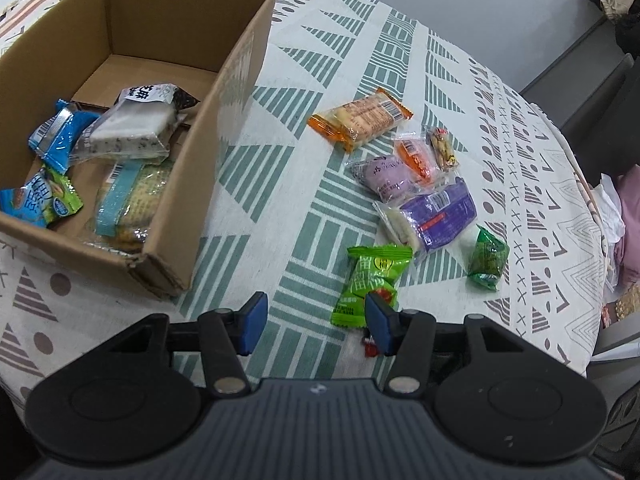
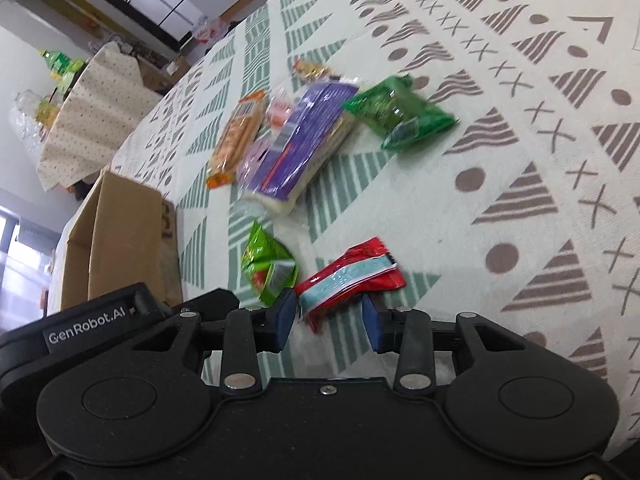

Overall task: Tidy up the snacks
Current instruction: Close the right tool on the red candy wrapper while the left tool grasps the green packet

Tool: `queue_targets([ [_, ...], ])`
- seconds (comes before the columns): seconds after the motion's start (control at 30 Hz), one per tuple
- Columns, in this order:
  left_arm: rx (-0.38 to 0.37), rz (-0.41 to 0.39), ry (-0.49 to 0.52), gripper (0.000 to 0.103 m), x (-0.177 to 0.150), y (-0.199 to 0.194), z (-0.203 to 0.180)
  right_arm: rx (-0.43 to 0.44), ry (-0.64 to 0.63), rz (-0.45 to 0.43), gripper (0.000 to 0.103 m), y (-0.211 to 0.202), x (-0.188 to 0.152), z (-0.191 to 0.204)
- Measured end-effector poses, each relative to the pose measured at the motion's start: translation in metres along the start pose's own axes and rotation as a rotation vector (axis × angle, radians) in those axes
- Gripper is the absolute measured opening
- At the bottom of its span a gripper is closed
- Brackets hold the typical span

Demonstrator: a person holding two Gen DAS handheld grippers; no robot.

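From the left wrist, a table under a patterned green-and-grey tablecloth point(image 1: 280, 128) carries an open cardboard box point(image 1: 224, 120) holding several wrapped snacks, with loose packets scattered to its right. The left gripper point(image 1: 316, 322) hangs released above the cloth; its right finger hides the lower corner of a light green packet point(image 1: 370, 280), whose long axis runs away from the camera. From the right wrist, shelves and a covered table blur behind. The right gripper point(image 2: 330, 320) stands spread either side of a red packet point(image 2: 352, 276), lying slantwise, its near end cut off; contact is unclear.
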State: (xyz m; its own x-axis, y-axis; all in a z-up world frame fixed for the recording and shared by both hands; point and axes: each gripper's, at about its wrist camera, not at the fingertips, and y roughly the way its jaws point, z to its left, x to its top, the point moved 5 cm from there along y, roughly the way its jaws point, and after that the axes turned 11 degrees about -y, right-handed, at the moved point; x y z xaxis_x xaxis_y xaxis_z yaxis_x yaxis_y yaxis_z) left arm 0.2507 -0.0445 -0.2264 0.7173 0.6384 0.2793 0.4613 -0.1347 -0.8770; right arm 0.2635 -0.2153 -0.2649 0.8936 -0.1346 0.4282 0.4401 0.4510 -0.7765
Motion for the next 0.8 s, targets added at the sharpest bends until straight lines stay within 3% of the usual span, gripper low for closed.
queue_targets([
  [0.4, 0.015, 0.006, -0.023, 0.053, -0.001, 0.015, -0.004, -0.099, -0.057, -0.048, 0.04, 0.005, 0.011, 0.002],
  [0.6, 0.023, 0.014, -0.016, 0.053, 0.0, 0.022, -0.008, -0.127, -0.082, -0.045, 0.026, 0.003, 0.012, -0.002],
  [0.8, 0.005, 0.018, -0.004, 0.053, -0.004, 0.024, -0.019, -0.178, -0.077, -0.053, 0.025, -0.008, 0.011, -0.01],
])
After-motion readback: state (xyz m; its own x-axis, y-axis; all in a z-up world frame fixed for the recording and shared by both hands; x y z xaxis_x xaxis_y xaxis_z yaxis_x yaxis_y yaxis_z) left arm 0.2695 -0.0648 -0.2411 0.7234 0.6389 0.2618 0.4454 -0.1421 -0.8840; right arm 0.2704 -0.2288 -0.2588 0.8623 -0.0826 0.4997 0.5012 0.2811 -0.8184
